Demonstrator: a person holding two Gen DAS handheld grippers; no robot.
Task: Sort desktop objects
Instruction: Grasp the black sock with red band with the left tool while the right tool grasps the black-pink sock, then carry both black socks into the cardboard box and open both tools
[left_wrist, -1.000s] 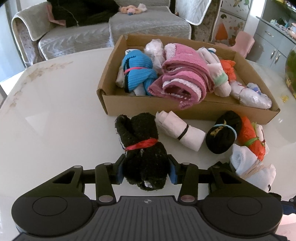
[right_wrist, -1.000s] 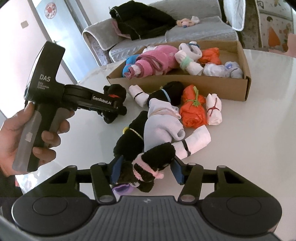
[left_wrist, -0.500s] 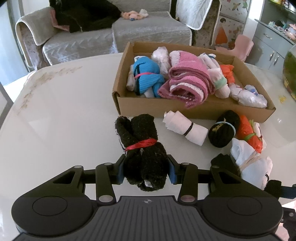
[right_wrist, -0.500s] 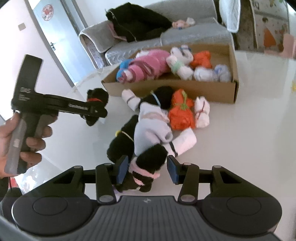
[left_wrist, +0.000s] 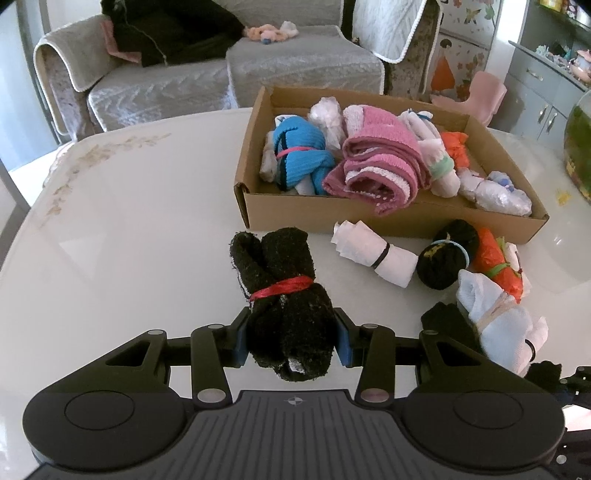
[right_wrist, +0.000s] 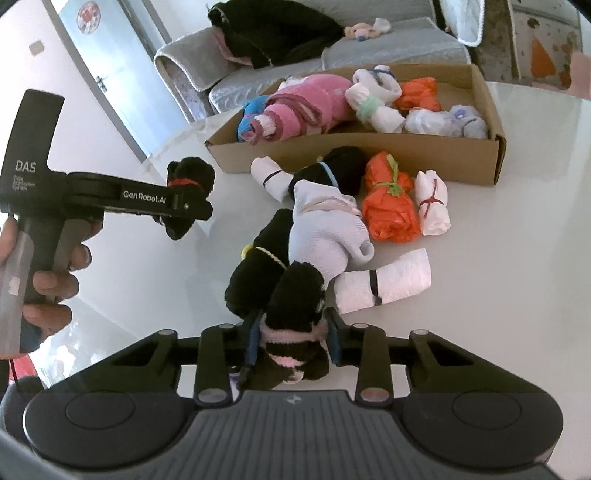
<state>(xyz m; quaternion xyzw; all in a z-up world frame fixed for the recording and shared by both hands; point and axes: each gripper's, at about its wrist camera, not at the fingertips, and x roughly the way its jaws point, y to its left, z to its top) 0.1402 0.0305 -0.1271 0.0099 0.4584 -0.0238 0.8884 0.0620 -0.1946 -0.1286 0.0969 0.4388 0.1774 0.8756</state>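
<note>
My left gripper (left_wrist: 291, 341) is shut on a black sock roll with a red band (left_wrist: 280, 291) and holds it above the white table; it also shows in the right wrist view (right_wrist: 188, 197). My right gripper (right_wrist: 293, 341) is shut on a black sock roll with a pink band (right_wrist: 295, 314), lifted over the loose pile. A cardboard box (left_wrist: 388, 218) holds pink, blue, white and orange bundles (left_wrist: 380, 166). It also shows in the right wrist view (right_wrist: 369, 151).
Loose bundles lie before the box: white rolls (right_wrist: 382, 286), an orange bundle (right_wrist: 388, 206), a pale blue sock bundle (right_wrist: 327, 229), black rolls (right_wrist: 258, 269). A grey sofa (left_wrist: 221, 70) stands behind the table. A fish bowl (left_wrist: 578, 147) is at the far right.
My left gripper has pulled back and left with its black roll, away from the box. My right gripper has closed on the pink-banded black roll and lifted it.
</note>
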